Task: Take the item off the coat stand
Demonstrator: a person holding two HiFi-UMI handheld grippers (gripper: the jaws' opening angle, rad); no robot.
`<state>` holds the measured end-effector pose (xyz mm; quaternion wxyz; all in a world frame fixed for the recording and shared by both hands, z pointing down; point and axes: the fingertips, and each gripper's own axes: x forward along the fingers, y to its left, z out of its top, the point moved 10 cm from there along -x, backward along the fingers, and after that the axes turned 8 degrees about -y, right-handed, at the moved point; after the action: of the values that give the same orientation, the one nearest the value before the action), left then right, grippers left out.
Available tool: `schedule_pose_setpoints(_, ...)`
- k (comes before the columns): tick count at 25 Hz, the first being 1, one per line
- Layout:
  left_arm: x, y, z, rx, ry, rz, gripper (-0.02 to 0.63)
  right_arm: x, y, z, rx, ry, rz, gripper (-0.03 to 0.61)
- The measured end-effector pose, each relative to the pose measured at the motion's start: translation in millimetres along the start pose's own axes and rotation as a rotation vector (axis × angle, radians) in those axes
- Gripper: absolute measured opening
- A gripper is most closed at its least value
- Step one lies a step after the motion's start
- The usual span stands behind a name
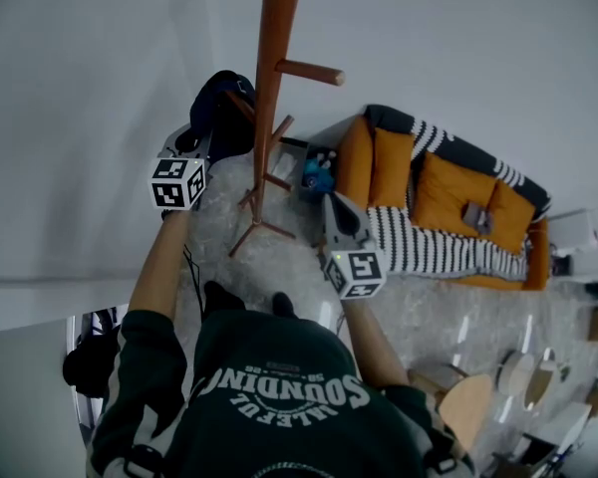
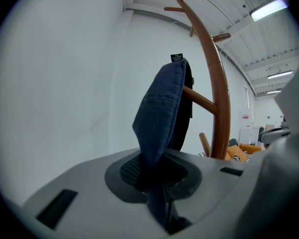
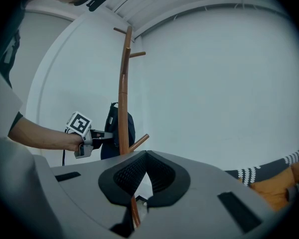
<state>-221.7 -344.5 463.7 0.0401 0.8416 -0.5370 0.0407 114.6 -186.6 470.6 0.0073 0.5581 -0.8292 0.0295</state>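
Left gripper (image 2: 150,169) is clamped on the blue cap (image 2: 162,108) hanging on the coat stand (image 2: 218,88) peg. Right gripper (image 3: 146,156) jaws closed, empty.

An orange sofa (image 1: 444,192) was noted against the white wall (image 1: 478,48). A black-and-white striped throw (image 1: 429,249) was draped over its back and seat. A small grey object (image 1: 475,217) was seen on its cushions. A blue object (image 1: 317,177) was recorded just beside one end. Round wooden tables (image 1: 470,406) were grouped well in front of it.
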Motion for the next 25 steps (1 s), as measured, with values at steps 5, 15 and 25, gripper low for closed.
schedule_pose_setpoints(5, -6.0, 13.5, 11.9, -0.005, -0.010, 0.036, 0.035, -4.2, 0.8, 3.3, -0.002, -0.004, 0.014, 0.000)
schedule_pose_setpoints(15, -36.3, 33.6, 11.5, -0.026, -0.007, 0.129, 0.035, -2.2, 3.9, 0.4, 0.002, -0.013, 0.077, 0.000)
schedule_pose_setpoints(25, -72.6, 34.3, 8.4, -0.054, -0.023, 0.215, 0.035, -4.7, -0.2, -6.6, 0.031, -0.034, 0.134, 0.000)
